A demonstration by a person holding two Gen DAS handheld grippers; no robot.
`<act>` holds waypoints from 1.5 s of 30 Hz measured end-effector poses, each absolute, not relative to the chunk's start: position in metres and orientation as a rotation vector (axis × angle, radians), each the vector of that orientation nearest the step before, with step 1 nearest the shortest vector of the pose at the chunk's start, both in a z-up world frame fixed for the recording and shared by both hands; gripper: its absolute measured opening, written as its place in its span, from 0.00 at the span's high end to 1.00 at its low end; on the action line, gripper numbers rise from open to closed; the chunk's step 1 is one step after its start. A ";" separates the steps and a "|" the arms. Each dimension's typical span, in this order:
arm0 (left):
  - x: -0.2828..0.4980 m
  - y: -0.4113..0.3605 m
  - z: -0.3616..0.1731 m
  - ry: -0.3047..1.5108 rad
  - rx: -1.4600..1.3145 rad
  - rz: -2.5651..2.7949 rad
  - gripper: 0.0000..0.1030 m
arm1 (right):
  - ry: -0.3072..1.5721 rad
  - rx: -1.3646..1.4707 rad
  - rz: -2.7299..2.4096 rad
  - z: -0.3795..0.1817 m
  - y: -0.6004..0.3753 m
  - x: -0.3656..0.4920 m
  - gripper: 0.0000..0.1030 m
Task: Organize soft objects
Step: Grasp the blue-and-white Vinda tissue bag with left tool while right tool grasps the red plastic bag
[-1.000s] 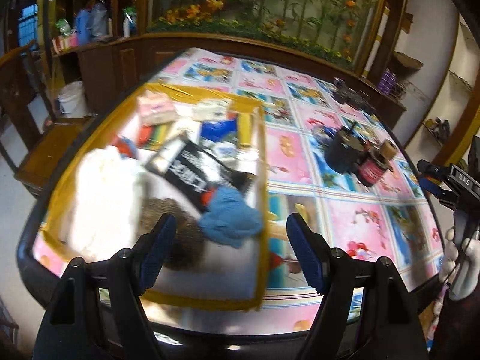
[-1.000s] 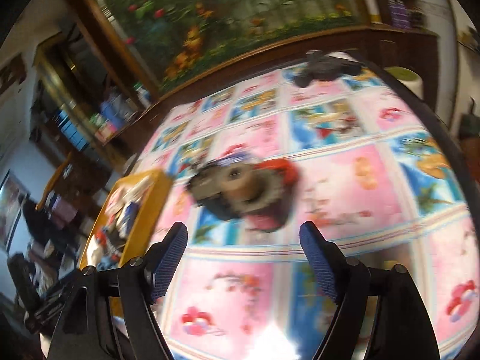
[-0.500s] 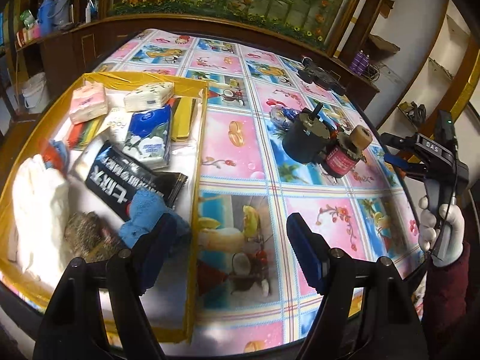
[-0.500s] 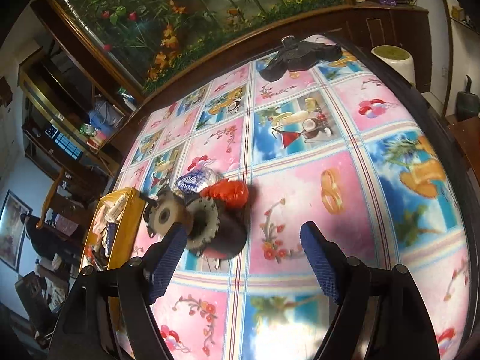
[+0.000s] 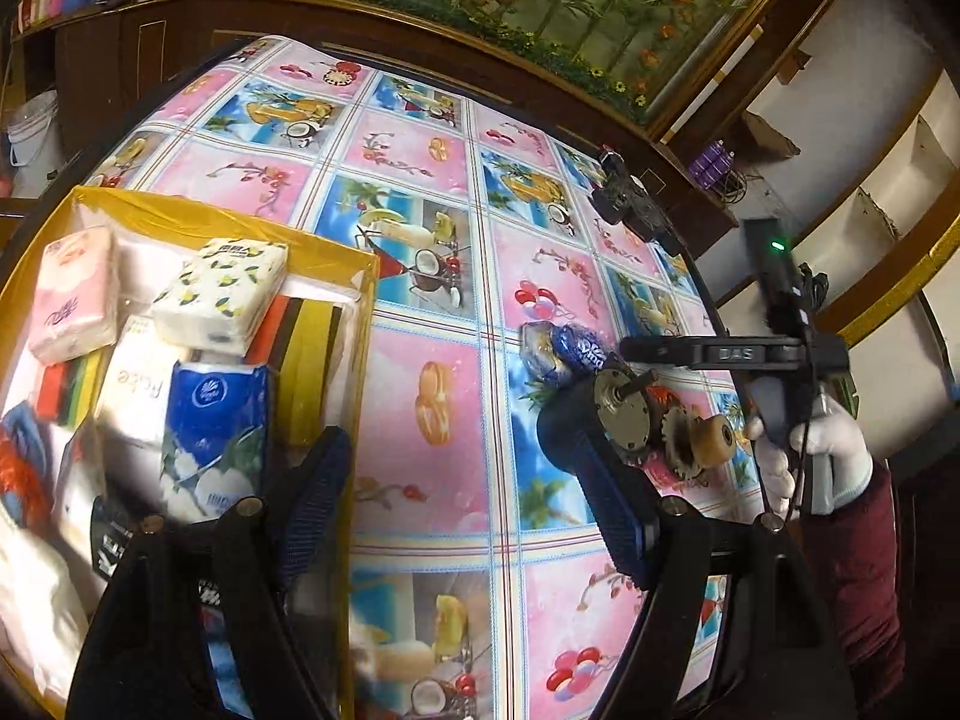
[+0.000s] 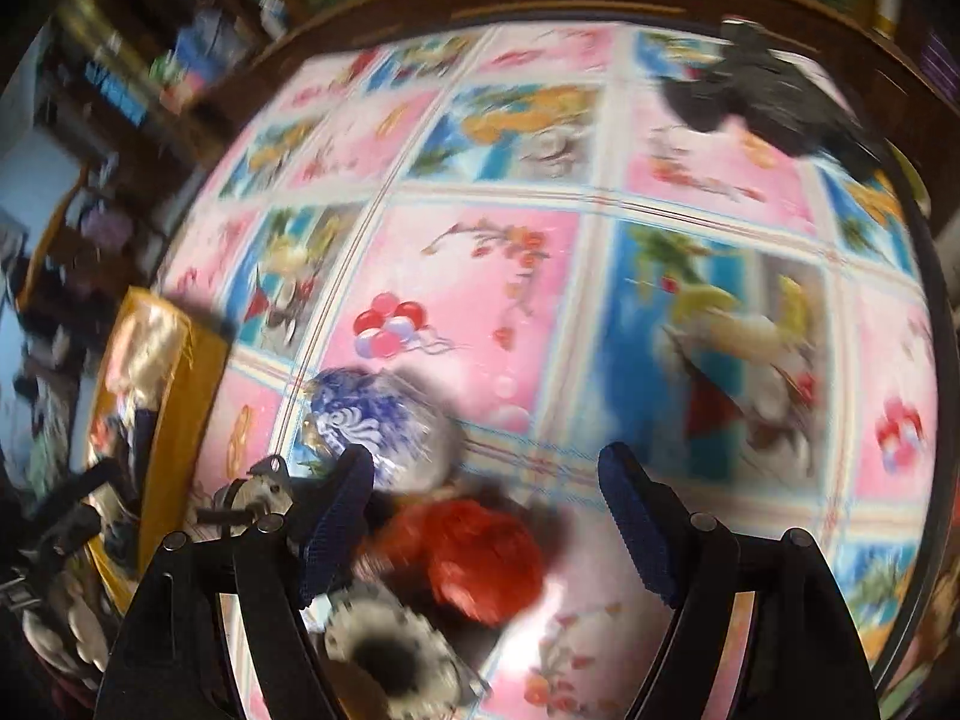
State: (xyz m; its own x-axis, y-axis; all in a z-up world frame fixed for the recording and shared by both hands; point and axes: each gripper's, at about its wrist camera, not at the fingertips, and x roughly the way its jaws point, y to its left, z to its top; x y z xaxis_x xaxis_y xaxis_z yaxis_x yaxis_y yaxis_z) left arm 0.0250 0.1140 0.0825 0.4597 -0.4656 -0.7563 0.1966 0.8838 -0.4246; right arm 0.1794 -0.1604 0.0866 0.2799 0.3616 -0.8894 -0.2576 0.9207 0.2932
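A yellow tray (image 5: 198, 219) at the left holds soft items: a pink tissue pack (image 5: 72, 294), a lemon-print pack (image 5: 222, 294), a blue tissue pack (image 5: 216, 432), striped sponges and white cloth. My left gripper (image 5: 462, 504) hovers open over the tray's right edge and the tablecloth, with nothing between its fingers. On the cloth lie a crinkly blue-and-white packet (image 6: 372, 420) and a red fuzzy object (image 6: 474, 552). My right gripper (image 6: 486, 516) stands open just above the red object, not touching it. A gloved hand (image 5: 810, 456) holds that gripper.
Beside the red object sit a metal gear motor (image 5: 624, 414), a toothed wheel (image 6: 390, 660) and a tan roller (image 5: 711, 438). A black device (image 5: 630, 204) lies at the table's far edge. The table edge runs close on the right. A wooden cabinet stands behind.
The left view swung right, so the tray slid to the left. My right gripper swept in over the motor cluster; the blue packet and red object are now close under its fingers.
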 end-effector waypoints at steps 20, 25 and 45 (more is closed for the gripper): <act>0.103 0.082 0.050 1.105 -0.195 -0.356 0.25 | 1.339 0.025 0.377 0.063 -0.166 0.214 0.26; 0.122 0.057 0.048 1.103 -0.069 -0.297 0.25 | 1.389 0.019 0.337 0.038 -0.161 0.211 0.26; 0.054 0.088 0.099 0.921 0.157 -0.257 0.22 | 1.137 0.037 0.227 0.043 -0.234 0.122 0.25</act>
State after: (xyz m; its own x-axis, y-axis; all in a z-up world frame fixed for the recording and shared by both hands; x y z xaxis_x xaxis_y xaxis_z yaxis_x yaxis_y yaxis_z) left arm 0.0541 0.0877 0.0991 0.5778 -0.1520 -0.8019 0.2860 0.9579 0.0245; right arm 0.1218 -0.2343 0.0428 0.4002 0.1980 -0.8948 -0.1606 0.9764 0.1443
